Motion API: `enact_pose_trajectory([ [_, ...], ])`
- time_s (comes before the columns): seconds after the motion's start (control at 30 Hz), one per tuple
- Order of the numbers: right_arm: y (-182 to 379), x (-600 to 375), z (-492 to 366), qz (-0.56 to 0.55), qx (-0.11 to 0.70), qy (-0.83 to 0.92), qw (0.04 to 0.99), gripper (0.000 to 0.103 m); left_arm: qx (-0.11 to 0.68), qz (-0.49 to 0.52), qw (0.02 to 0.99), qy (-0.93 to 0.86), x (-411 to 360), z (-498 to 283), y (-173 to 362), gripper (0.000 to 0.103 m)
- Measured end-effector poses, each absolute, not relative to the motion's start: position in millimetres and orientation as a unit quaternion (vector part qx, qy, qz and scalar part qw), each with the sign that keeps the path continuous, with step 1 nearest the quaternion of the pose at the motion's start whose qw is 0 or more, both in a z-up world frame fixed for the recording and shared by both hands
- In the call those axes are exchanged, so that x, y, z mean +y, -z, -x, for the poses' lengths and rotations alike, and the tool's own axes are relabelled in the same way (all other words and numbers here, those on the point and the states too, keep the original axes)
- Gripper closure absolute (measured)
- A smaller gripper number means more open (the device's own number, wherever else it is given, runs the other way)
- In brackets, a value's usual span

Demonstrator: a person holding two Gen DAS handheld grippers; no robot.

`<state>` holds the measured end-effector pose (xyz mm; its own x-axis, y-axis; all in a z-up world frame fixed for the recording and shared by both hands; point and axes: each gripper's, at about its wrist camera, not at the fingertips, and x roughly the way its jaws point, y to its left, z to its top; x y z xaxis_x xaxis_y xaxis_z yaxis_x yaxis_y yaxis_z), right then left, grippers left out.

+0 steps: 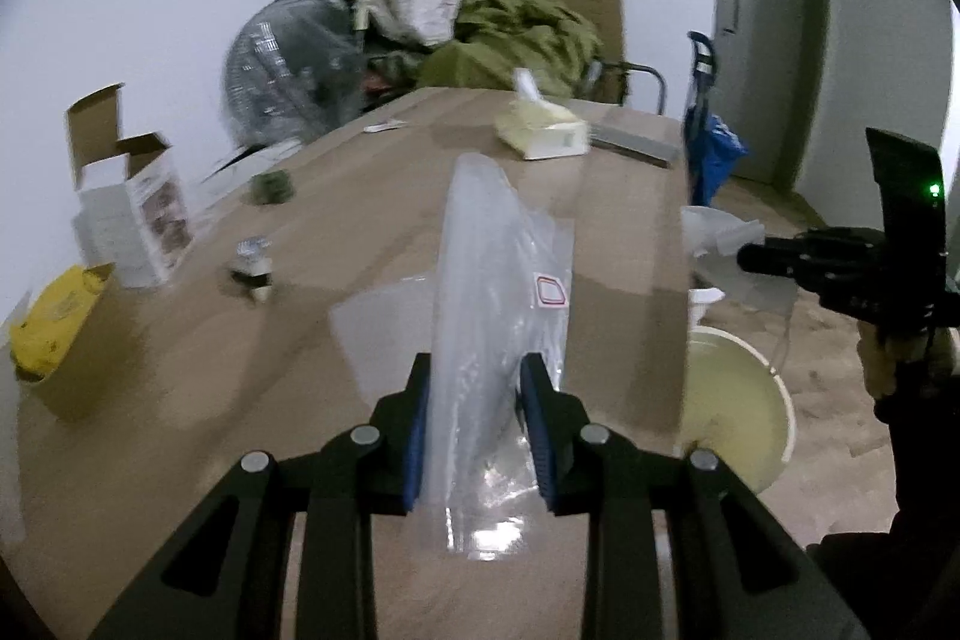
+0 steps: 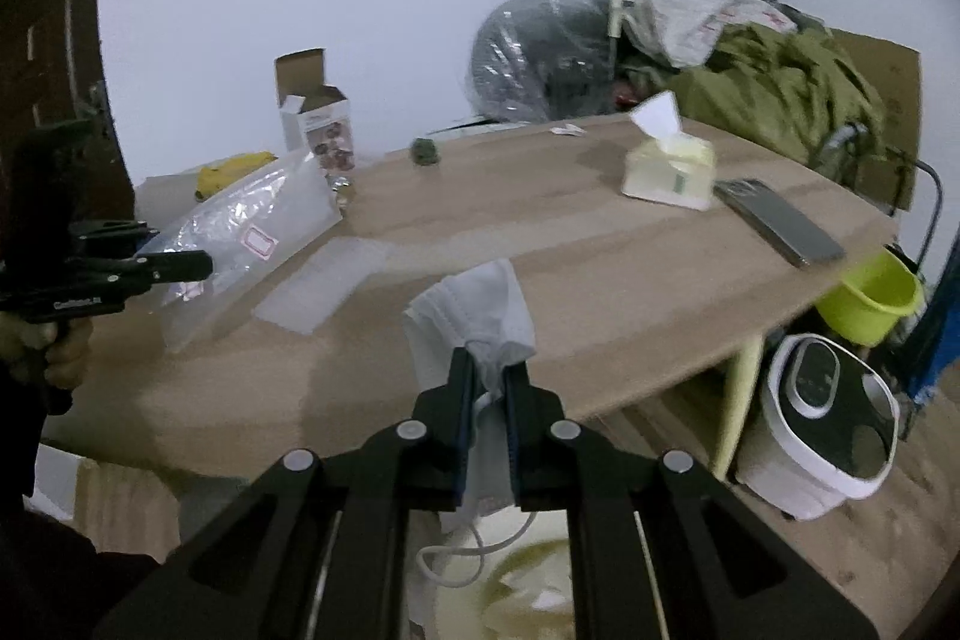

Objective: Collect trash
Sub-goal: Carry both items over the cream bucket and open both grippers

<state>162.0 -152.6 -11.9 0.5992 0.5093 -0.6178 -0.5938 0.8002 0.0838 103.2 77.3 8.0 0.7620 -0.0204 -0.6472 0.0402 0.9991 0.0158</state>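
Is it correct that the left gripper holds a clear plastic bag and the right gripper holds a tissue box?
Not quite. The right gripper holds a white face mask, as the right wrist view shows; the tissue box stands on the table. The left gripper does hold the clear plastic bag.

My left tongs (image 1: 474,424) are matt black plastic with ribbed blue pads, and the bag (image 1: 498,292) in them is clear, glossy, crinkled film. My right tongs (image 2: 487,400) hold a face mask (image 2: 474,316) of soft white pleated cloth. I see the desk (image 2: 600,280) as pale wood grain, smooth and matt. Near its far edge the tissue pack (image 2: 669,175) looks like soft plastic wrap, and the phone (image 2: 780,223) beside it has a dull metallic sheen.
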Motion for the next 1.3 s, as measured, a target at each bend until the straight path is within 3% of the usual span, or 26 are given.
enact_pose_trajectory([
  [0.6,57,-241,-135,0.038,0.387,-0.202,0.899,0.093,0.351,-0.028,0.926,0.135,-7,-128,14,0.075],
  [0.77,67,-257,-137,0.020,0.397,-0.186,0.898,0.074,0.363,-0.042,0.917,0.161,-33,-139,23,0.075],
  [1.1,77,-285,-140,-0.003,0.402,-0.169,0.900,0.074,0.403,-0.082,0.893,0.185,-84,-163,48,0.075],
  [1.3,82,-304,-141,-0.018,0.403,-0.153,0.902,0.074,0.440,-0.096,0.871,0.197,-107,-184,75,0.068],
])
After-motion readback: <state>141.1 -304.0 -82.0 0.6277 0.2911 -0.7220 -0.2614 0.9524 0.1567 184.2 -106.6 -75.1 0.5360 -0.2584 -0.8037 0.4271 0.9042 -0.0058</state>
